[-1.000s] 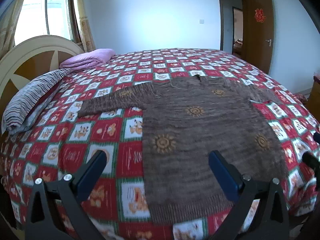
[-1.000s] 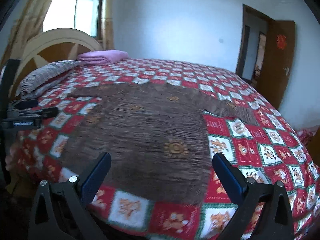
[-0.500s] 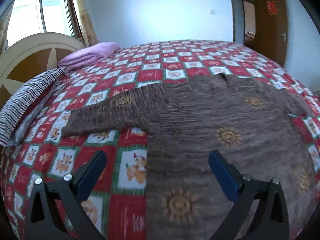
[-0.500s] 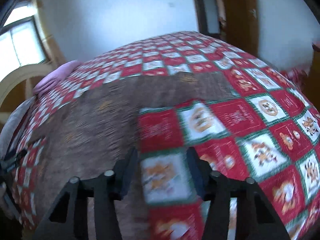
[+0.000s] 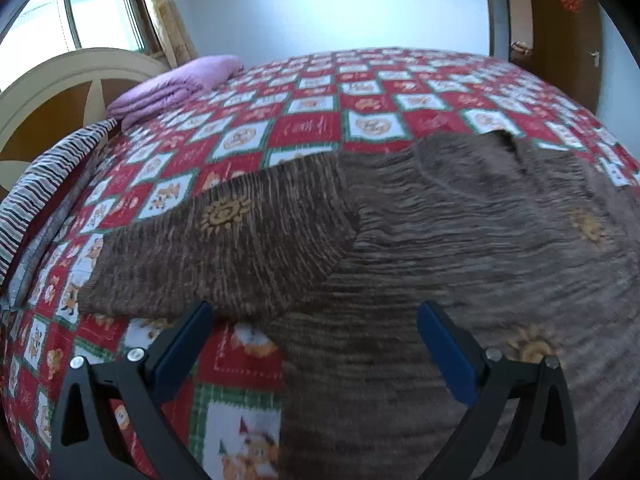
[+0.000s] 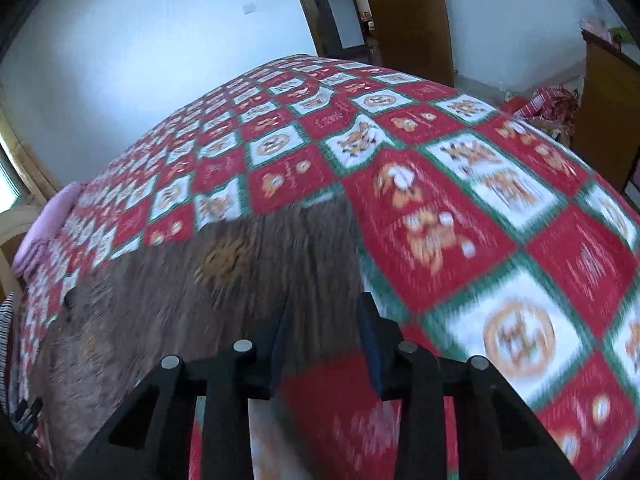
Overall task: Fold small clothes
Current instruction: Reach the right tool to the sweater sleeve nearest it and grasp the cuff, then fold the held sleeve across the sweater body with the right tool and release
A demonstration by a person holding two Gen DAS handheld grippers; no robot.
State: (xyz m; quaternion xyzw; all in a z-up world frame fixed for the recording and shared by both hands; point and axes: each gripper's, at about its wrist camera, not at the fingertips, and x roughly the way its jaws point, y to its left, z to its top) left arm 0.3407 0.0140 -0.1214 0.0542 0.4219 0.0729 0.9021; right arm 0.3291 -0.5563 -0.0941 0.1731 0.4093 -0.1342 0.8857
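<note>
A brown knitted sweater (image 5: pixel 460 248) with orange sun motifs lies flat on the bed. Its left sleeve (image 5: pixel 224 252) stretches out to the left. My left gripper (image 5: pixel 314 338) is open and empty, low over the spot where that sleeve joins the body. In the right wrist view the sweater's right sleeve (image 6: pixel 256 264) lies ahead, blurred. My right gripper (image 6: pixel 322 328) hovers at the sleeve's right edge with its fingers partly closed, a narrow gap between them, holding nothing.
The bed carries a red, white and green patchwork quilt (image 5: pixel 308 128). A folded purple blanket (image 5: pixel 176 88) and a striped pillow (image 5: pixel 44 184) lie by the cream headboard (image 5: pixel 60 92). A brown door (image 6: pixel 404 16) and a wooden cabinet (image 6: pixel 608 112) stand on the right.
Both grippers have moved forward and lower over the sweater, the left toward the left sleeve, the right toward the right sleeve. The right gripper's fingers have narrowed from wide open.
</note>
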